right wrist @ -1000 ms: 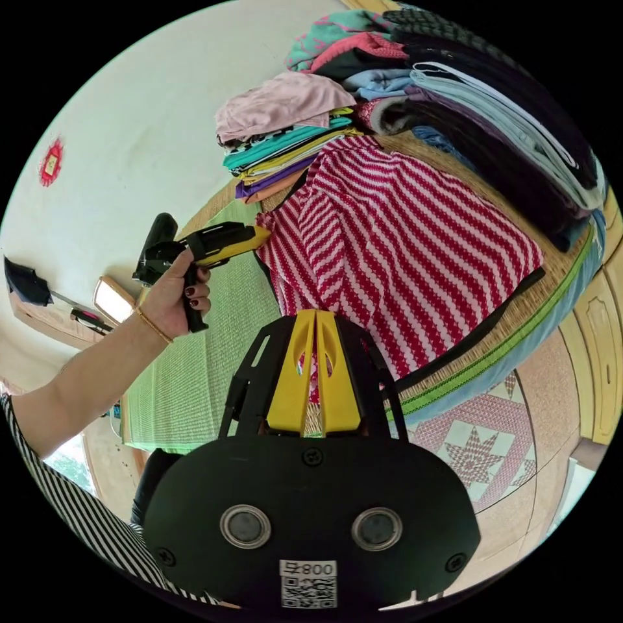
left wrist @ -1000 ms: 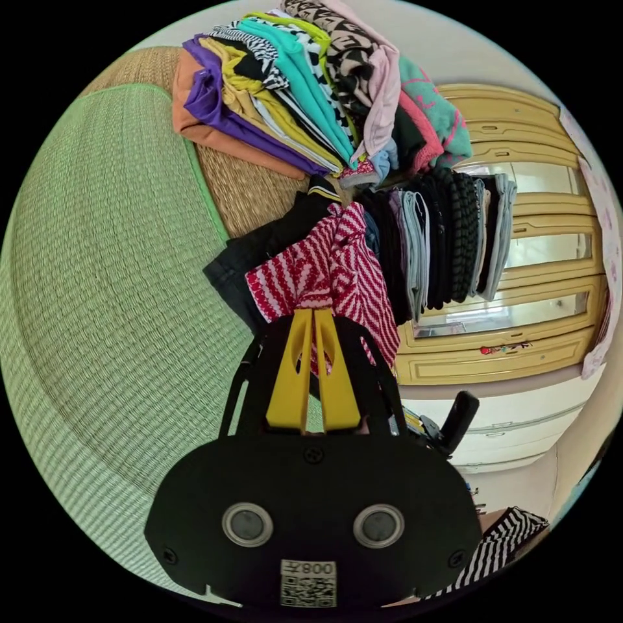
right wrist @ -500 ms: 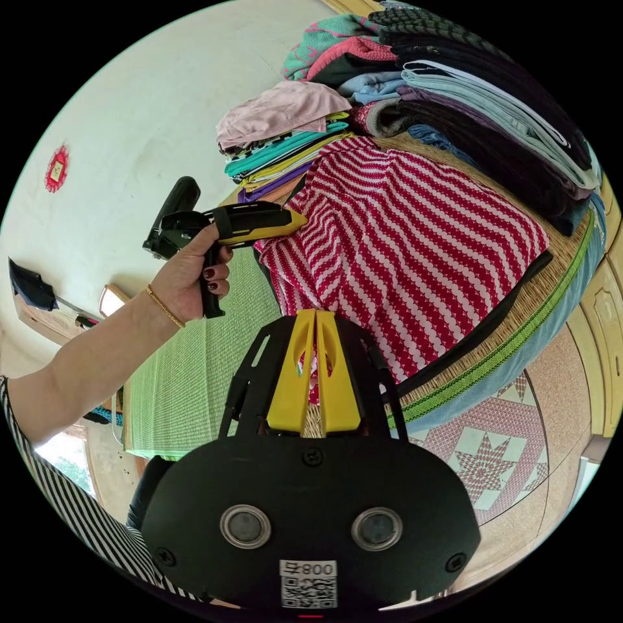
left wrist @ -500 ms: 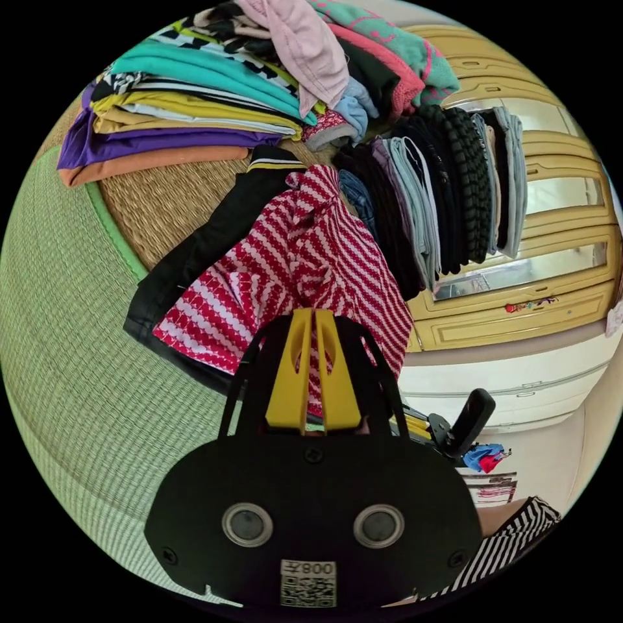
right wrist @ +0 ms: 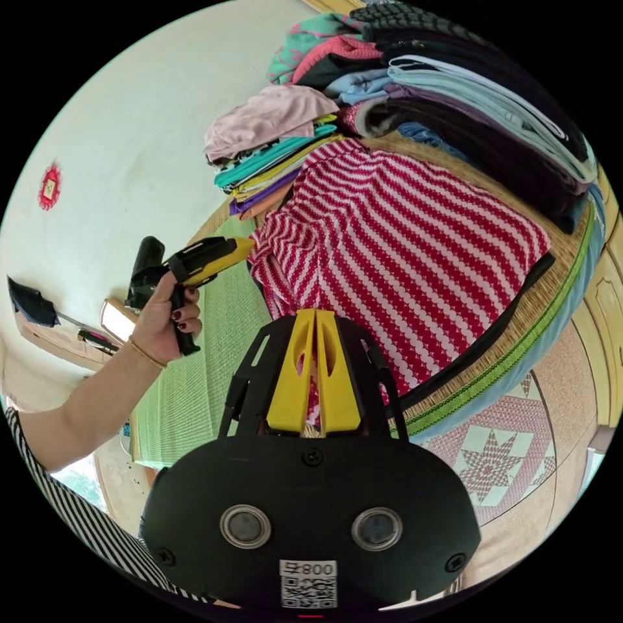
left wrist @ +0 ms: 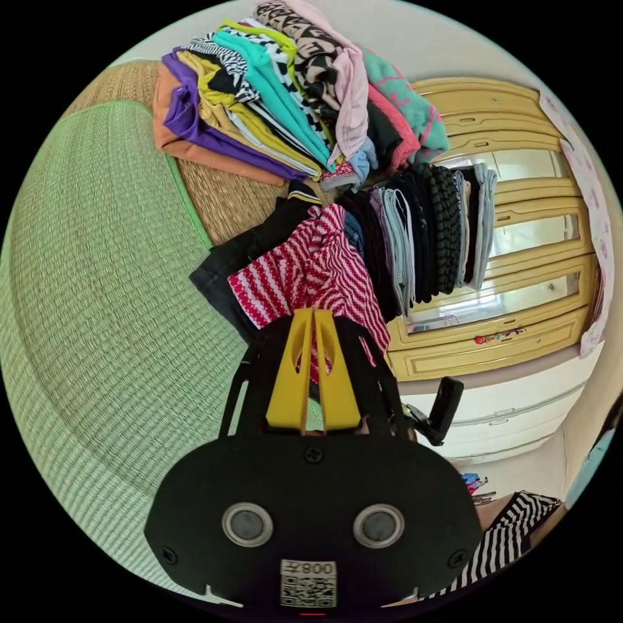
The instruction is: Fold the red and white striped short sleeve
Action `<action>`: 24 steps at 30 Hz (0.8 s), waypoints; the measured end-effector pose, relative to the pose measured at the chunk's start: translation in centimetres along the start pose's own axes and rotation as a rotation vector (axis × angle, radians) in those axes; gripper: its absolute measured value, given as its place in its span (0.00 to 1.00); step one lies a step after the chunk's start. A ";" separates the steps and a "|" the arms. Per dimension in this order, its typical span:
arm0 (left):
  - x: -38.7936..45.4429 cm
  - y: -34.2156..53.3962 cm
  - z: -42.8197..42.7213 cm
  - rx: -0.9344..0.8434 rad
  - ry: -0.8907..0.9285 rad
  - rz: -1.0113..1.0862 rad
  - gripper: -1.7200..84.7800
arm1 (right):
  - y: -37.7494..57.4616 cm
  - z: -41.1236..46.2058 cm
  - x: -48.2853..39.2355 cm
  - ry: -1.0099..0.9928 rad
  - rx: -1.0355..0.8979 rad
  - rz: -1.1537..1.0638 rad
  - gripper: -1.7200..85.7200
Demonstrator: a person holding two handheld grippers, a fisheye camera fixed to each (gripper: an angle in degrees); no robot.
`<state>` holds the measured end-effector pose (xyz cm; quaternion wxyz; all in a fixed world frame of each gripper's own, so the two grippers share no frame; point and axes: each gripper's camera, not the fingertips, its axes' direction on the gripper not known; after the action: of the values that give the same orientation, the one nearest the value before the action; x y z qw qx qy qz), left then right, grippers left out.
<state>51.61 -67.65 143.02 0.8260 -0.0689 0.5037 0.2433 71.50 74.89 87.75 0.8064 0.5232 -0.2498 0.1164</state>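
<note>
Your left gripper [left wrist: 313,311] has its yellow jaws pressed together on a bunched edge of the red and white striped short sleeve [left wrist: 311,272]; in the right gripper view that same left gripper [right wrist: 245,245] meets the shirt's corner, with your hand [right wrist: 159,318] around its handle. Your right gripper [right wrist: 315,313] is likewise pinched closed on the shirt's [right wrist: 402,259] near edge. The shirt lies mostly flat, its wavy knit stripes running across a black garment [right wrist: 500,318] whose border shows beyond its hem. Both rest on a coarse woven straw mat [left wrist: 224,201]. Beside it a ribbed green mat [left wrist: 97,311] gives wide open room on the left gripper's side. On the far side the shirt meets two piles of folded clothes, one bright-coloured [left wrist: 259,110], one mostly dark [left wrist: 428,240]. Past the mat's green-trimmed edge [right wrist: 513,357] lies patterned floor [right wrist: 493,454].
</note>
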 end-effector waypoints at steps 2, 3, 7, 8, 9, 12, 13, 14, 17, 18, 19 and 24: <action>1.8 0.1 -0.5 0.028 0.020 0.046 0.03 | 0.8 0.2 0.0 -0.012 0.040 -0.014 0.02; 2.2 0.0 -0.3 0.025 0.026 0.055 0.03 | 0.9 0.2 -0.1 -0.008 0.041 -0.019 0.02; 5.6 -1.4 2.6 -0.066 0.043 0.120 0.04 | 1.7 0.2 -2.3 0.058 0.034 -0.124 0.02; 6.5 -1.8 3.3 -0.089 0.019 0.139 0.04 | 1.9 0.3 -3.2 0.080 0.027 -0.172 0.02; 6.8 -2.0 3.6 -0.104 0.004 0.146 0.04 | 2.0 0.4 -3.6 0.083 0.021 -0.192 0.02; 7.4 -2.5 3.6 -0.146 -0.147 0.151 0.03 | 2.7 0.5 -4.8 0.052 -0.009 -0.243 0.02; 7.4 -2.3 2.9 -0.146 -0.170 0.154 0.03 | 2.9 -0.1 -4.9 0.048 0.022 -0.240 0.02; 7.2 -1.9 2.1 -0.143 -0.172 0.150 0.02 | 2.9 -0.9 -4.6 0.059 0.063 -0.216 0.02; 6.6 -0.6 0.3 -0.128 -0.142 0.116 0.02 | 1.6 -1.9 -2.9 0.051 0.131 -0.115 0.02; 6.6 -0.4 0.0 -0.126 -0.133 0.112 0.02 | 1.2 -1.8 -2.6 0.039 0.126 -0.097 0.02; 6.7 0.1 -0.6 -0.120 -0.128 0.103 0.02 | 0.3 -1.5 -2.0 0.013 0.104 -0.074 0.02; 8.5 1.3 -2.3 -0.078 -0.064 0.093 0.02 | -1.3 2.7 -2.0 0.082 -0.056 -0.081 0.02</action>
<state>52.38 -64.53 134.73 0.8261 -0.0698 0.4700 0.3029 69.65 72.04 86.60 0.8344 0.5048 -0.1982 0.0980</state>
